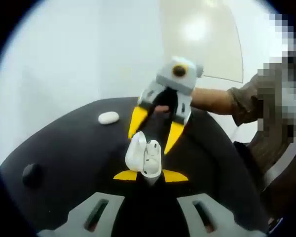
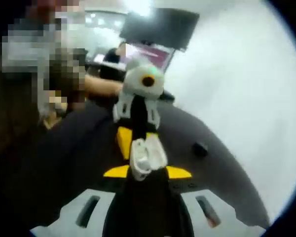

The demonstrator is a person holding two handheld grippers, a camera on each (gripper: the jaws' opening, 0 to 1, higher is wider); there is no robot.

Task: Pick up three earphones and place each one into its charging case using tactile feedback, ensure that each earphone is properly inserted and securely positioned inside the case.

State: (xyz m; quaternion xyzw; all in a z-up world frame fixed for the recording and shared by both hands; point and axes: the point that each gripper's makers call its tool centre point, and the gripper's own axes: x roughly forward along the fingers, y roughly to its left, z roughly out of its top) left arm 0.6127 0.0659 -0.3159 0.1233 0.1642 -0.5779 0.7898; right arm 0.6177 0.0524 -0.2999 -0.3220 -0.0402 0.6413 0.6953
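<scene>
The left gripper [image 1: 150,176] clamps an open white charging case [image 1: 144,157] between its jaws; the right gripper [image 1: 155,129] hangs just beyond it, jaws narrowly apart, what it grips unclear. Farther out lie a white case [image 1: 108,117] and a black one [image 1: 31,174], likely still to fill

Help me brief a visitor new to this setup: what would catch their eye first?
The open white charging case at centre, held over the black table between yellow-tipped jaws. Facing it in the left gripper view, the right gripper has its jaws spread. A white closed case lies further back on the table.
</scene>
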